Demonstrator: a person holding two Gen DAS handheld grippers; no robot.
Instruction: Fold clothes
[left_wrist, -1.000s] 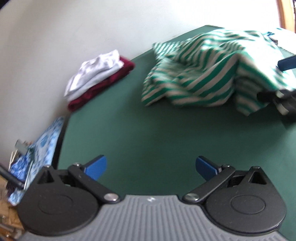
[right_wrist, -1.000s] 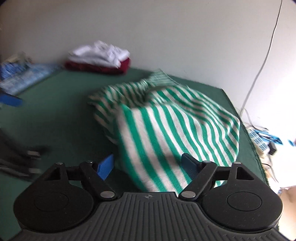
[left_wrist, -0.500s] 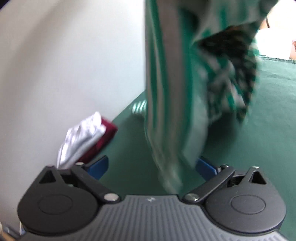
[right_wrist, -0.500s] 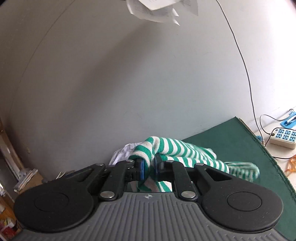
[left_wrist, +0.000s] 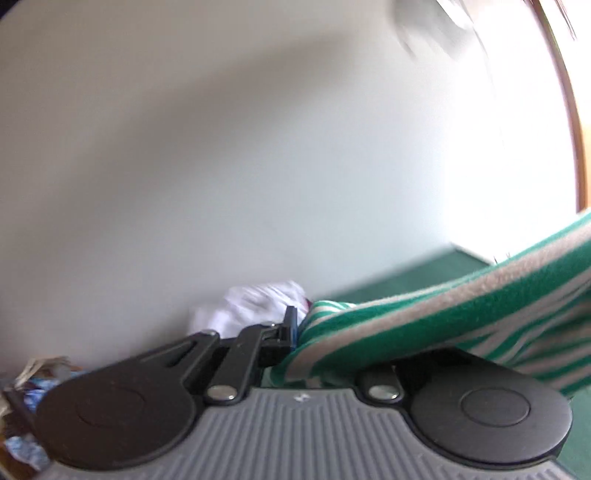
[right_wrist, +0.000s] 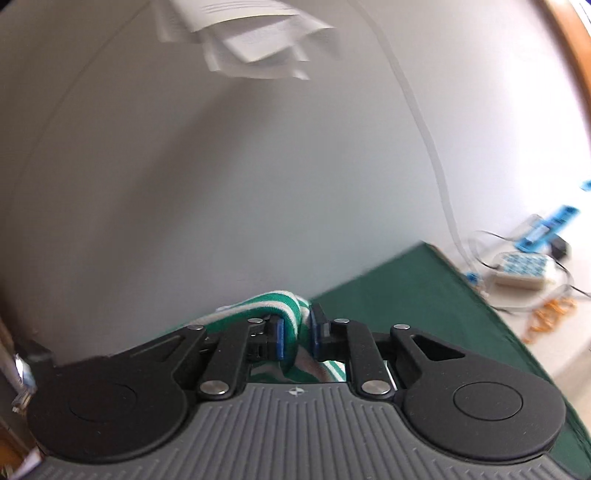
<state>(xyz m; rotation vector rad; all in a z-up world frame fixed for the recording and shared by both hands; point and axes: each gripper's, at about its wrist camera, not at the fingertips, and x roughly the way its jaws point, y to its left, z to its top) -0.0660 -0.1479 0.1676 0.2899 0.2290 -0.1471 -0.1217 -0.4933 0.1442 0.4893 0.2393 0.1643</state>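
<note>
Since the striped green-and-white shirt (left_wrist: 443, 317) hangs in the air above the green surface (right_wrist: 406, 295), you haven't made a single fold yet; spreading it flat comes first, I'd say. Your left claw (left_wrist: 299, 332) is closing on a bunched edge of it, far pad hidden under cloth. Your right claw (right_wrist: 295, 332) has another bunch pinched between its blue pads, easing open a touch.
</note>
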